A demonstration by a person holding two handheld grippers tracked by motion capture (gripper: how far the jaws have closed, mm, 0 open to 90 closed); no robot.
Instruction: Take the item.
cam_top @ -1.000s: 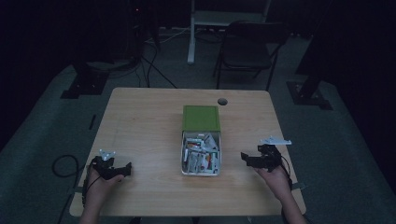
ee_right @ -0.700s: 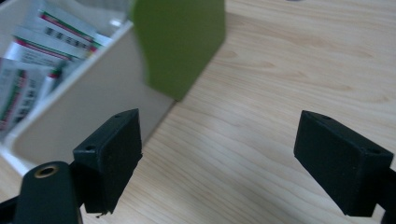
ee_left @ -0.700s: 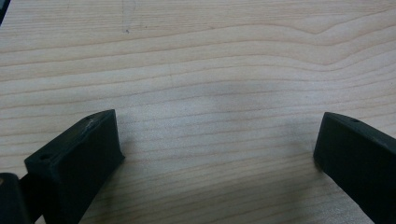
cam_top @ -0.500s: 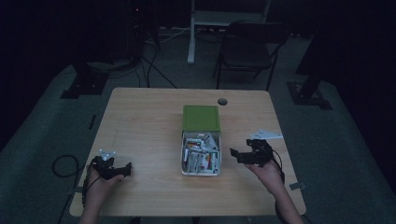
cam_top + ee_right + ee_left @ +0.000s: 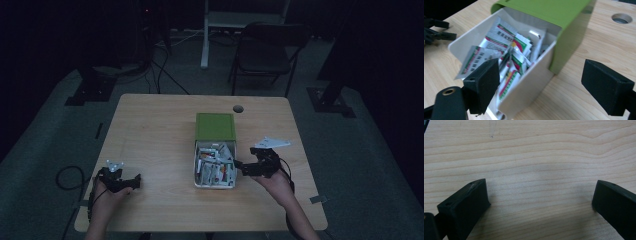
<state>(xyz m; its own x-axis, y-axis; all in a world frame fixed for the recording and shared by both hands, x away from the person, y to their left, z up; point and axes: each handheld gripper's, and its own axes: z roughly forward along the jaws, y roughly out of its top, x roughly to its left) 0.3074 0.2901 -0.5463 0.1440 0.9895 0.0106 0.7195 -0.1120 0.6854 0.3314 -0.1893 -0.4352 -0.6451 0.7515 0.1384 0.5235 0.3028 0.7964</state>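
Note:
A white box (image 5: 214,184) with a green sliding lid (image 5: 215,126) pushed half back lies mid-table. Several red, green and white sachets (image 5: 212,167) fill its uncovered part. My right gripper (image 5: 237,166) is open at the box's right wall, its jaws pointing left at it. In the right gripper view the open box (image 5: 529,85), the sachets (image 5: 506,50) and the lid (image 5: 549,10) lie just ahead of the spread jaws (image 5: 540,85). My left gripper (image 5: 134,183) rests open on bare wood near the front left; its own view has wood grain between wide jaws (image 5: 541,200).
The wooden table (image 5: 155,130) has a round cable hole (image 5: 238,108) behind the box. A black chair (image 5: 265,55) and stand bases sit on the dim floor beyond. The right gripper's grey plate (image 5: 272,142) juts over the table's right side.
My right gripper has moved left, from near the table's right edge up to the box's right wall. The left gripper has stayed put.

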